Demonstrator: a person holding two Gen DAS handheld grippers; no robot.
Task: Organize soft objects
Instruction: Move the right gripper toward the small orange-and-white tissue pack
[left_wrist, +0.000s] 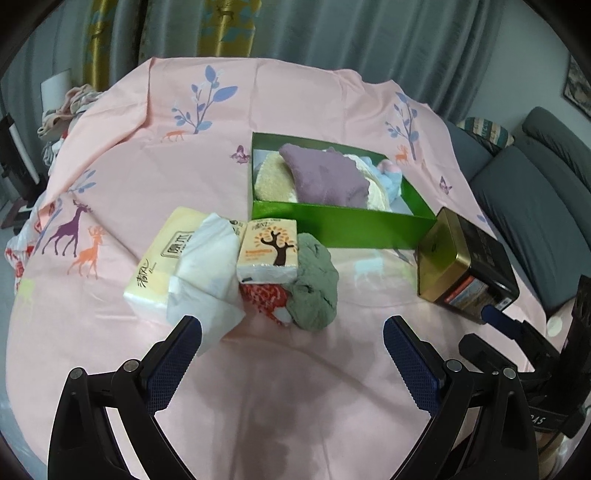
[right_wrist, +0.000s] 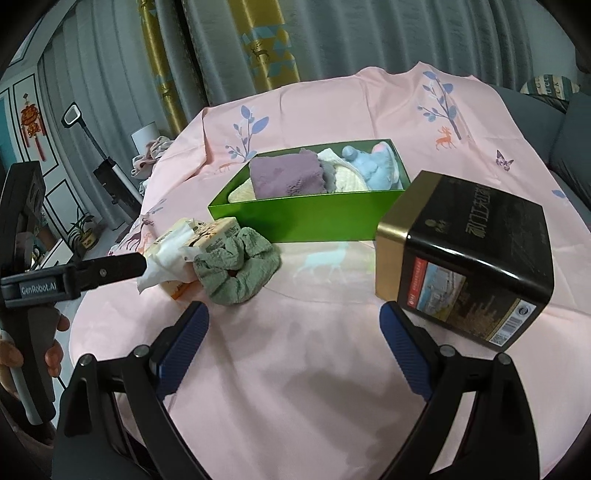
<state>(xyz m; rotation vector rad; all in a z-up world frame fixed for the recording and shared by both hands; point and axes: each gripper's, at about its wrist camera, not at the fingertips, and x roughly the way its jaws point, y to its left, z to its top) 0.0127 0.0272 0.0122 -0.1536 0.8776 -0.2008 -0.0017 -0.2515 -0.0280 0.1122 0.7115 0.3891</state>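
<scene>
A green box (left_wrist: 343, 227) (right_wrist: 306, 218) on the pink cloth holds a purple towel (left_wrist: 325, 173) (right_wrist: 286, 175), cream cloths and a light blue soft toy (right_wrist: 373, 162). In front of it lie a grey-green scrunchie cloth (left_wrist: 314, 284) (right_wrist: 236, 271), a small tissue pack with a tree print (left_wrist: 269, 251), a large yellow tissue pack (left_wrist: 162, 258) and a white plastic wrapper (left_wrist: 207, 273). My left gripper (left_wrist: 291, 343) is open and empty, just short of the tissue packs. My right gripper (right_wrist: 293, 332) is open and empty, between the scrunchie and the tin.
A black and gold tin (left_wrist: 465, 262) (right_wrist: 469, 266) lies on its side right of the box. The round table's pink cloth (left_wrist: 147, 147) has deer prints. A grey sofa (left_wrist: 535, 206) stands to the right, curtains behind, clothes pile (left_wrist: 70, 107) at left.
</scene>
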